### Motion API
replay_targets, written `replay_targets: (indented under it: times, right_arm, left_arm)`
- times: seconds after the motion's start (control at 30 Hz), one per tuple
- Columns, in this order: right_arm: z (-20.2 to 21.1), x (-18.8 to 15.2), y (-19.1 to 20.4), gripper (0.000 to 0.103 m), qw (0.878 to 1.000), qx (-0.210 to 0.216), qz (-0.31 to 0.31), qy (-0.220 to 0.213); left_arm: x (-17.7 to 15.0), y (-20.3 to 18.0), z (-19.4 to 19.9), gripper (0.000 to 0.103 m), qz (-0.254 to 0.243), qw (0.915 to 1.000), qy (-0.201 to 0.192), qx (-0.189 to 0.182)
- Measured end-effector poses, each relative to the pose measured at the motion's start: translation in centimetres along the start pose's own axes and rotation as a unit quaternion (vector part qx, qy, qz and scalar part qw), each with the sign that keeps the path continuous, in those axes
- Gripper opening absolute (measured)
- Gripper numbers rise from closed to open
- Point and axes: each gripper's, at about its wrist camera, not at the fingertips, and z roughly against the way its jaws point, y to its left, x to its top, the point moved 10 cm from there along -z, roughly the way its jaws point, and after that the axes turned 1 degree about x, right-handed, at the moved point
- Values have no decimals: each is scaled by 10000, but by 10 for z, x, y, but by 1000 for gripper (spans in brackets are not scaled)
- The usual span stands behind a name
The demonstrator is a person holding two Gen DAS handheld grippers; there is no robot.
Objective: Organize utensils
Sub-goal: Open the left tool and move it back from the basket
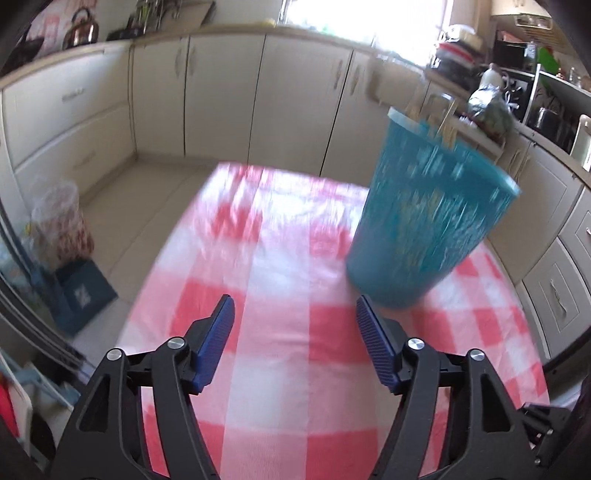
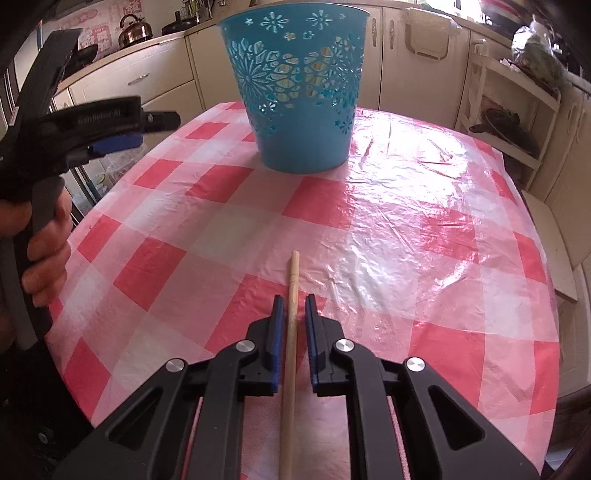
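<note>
Left wrist view: the left gripper (image 1: 295,317) is hanging over the table (image 1: 280,369), its jaws standing wide apart with nothing between them. One basket (image 1: 432,218) is sitting on the checked cloth ahead and to the right, blurred, just past the right fingertip; pale sticks (image 1: 448,125) are poking above its rim, too smeared to count. Bare cloth is lying open ahead and left of the basket up to the far edge, where the floor (image 1: 122,221) is showing. Cabinets (image 1: 221,96) are lining the wall beyond, and more are running down the right side close to the table edge.

Right wrist view: the right gripper (image 2: 293,306) is sitting low over the near part of the table (image 2: 424,236), its jaws nearly together around one stick (image 2: 291,317) that is lying along the cloth and pointing toward the basket (image 2: 295,88). A thin gap is showing on each side of the stick, so whether the pads are actually pressing it I cannot tell. The basket is standing upright near the far edge, well apart from the stick, with open cloth between them and a broad glossy stretch to the right out to the rounded edge. At the left edge the left gripper (image 2: 122,138) is being held side-on in a hand (image 2: 48,251). One kettle (image 2: 135,31) is standing on the far counter.
</note>
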Motion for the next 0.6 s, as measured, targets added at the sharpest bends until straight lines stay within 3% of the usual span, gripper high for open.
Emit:
replay_targets:
  times: [0.1,0.23,0.37,0.47,0.53,0.6]
  right_arm:
    - [0,-1,5,6,9995,-204,256,24]
    - [2,-3,-5,6,9997,-162,8,164]
    - [4,-4,-6,13,9990,-335,195,232]
    - [3,-4,-6,13,9987,-382,270,211]
    - [2,-3,-6,6,9990,-317,233,208]
    - [2,-2,-6,6,9993,-285,131,198]
  left_arm:
    - [-16,2,-9,80,27,9999,156,-6]
    - [-23,-4,-14,89,-107,9997,213,58]
    - [-23,-10,-15,92,-203,9994,266,108]
    - [-24,-12,-18,95,-273,9989,347,175]
    - [-25,-13,-19,95,-333,9984,392,237]
    - [-26,-14,-21,95,-402,9979,429,285]
